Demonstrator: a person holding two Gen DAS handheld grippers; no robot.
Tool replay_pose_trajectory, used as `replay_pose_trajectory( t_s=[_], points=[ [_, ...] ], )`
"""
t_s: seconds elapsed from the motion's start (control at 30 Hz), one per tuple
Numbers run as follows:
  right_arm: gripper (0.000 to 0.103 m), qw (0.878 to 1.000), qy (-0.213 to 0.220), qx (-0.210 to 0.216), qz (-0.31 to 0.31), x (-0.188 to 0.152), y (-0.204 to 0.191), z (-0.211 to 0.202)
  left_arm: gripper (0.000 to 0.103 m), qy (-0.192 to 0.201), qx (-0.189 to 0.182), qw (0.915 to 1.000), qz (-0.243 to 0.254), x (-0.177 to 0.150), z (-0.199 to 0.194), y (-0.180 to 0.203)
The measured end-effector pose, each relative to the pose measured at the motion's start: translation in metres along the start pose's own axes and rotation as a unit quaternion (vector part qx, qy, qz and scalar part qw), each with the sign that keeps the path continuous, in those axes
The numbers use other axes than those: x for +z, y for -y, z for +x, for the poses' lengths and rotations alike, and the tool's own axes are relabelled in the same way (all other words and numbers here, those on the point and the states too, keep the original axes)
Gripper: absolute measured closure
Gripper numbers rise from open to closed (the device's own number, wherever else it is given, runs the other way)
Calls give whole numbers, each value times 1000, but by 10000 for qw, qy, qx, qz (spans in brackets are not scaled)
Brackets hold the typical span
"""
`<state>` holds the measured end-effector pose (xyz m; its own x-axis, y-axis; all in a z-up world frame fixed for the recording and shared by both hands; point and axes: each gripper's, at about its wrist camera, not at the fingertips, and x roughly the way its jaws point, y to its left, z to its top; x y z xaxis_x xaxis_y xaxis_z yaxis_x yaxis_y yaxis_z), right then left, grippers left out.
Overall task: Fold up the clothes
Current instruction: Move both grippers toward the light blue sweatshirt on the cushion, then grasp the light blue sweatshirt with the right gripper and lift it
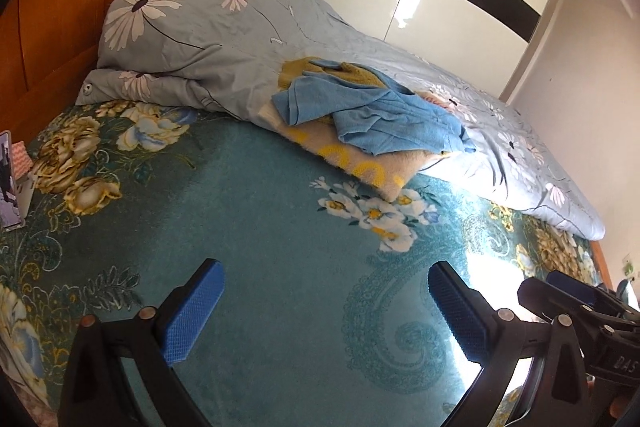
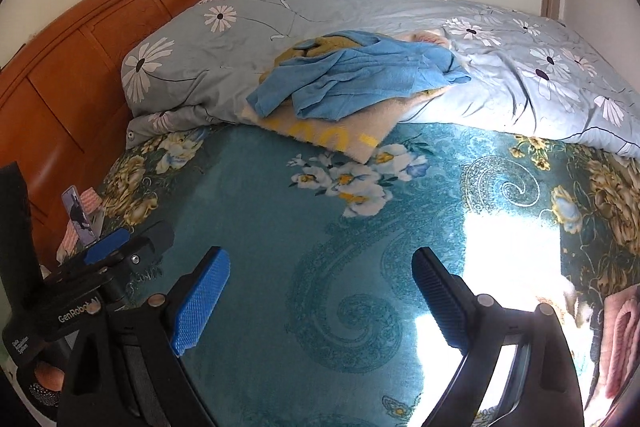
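Teal floral bedspread (image 1: 260,195) fills the foreground under the left gripper (image 1: 326,311) and right gripper (image 2: 320,301), both with jaws wide apart and empty. Farther back, a crumpled blue cotton shirt (image 2: 360,79) lies (on a beige towel (image 2: 320,131)) against the grey daisy-print duvet (image 2: 520,75).

The right gripper (image 2: 320,301) hangs over the teal floral bedspread (image 2: 256,195), its blue-padded jaws spread wide with nothing between them. Beyond it, at the far side of the bedspread, a crumpled blue garment (image 2: 360,79) lies on a cream blanket with yellow markings (image 2: 340,135), with a mustard-yellow cloth (image 2: 320,47) showing from under the garment's far edge. All three rest against the pale blue daisy-print duvet (image 2: 520,75) heaped behind them. Left of the bedspread stands the orange wooden headboard (image 2: 80,67). The left gripper (image 2: 116,247) shows at the bedspread's near left edge, and a pink cloth (image 2: 620,339) at its near right edge.
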<state>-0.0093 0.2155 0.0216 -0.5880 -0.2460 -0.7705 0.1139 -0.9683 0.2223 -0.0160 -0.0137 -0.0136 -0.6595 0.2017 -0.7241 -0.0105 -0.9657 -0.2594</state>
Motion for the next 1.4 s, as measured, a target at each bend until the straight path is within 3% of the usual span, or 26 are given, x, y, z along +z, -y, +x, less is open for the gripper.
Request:
replay_pose_trajectory(
  t_s=[0.37, 0.7, 1.4],
  points=[
    [10, 9982, -219, 445, 336, 7, 25, 38, 0, -60, 284, 9984, 483, 14, 31, 12],
    [10, 9964, -505, 570, 369, 18, 33, 70, 0, -101, 476, 9930, 1079, 24, 50, 28],
    [10, 9962, -750, 367, 239, 72, 49, 151, 0, -316, 568, 9930, 991, 52, 125, 16]
  ],
)
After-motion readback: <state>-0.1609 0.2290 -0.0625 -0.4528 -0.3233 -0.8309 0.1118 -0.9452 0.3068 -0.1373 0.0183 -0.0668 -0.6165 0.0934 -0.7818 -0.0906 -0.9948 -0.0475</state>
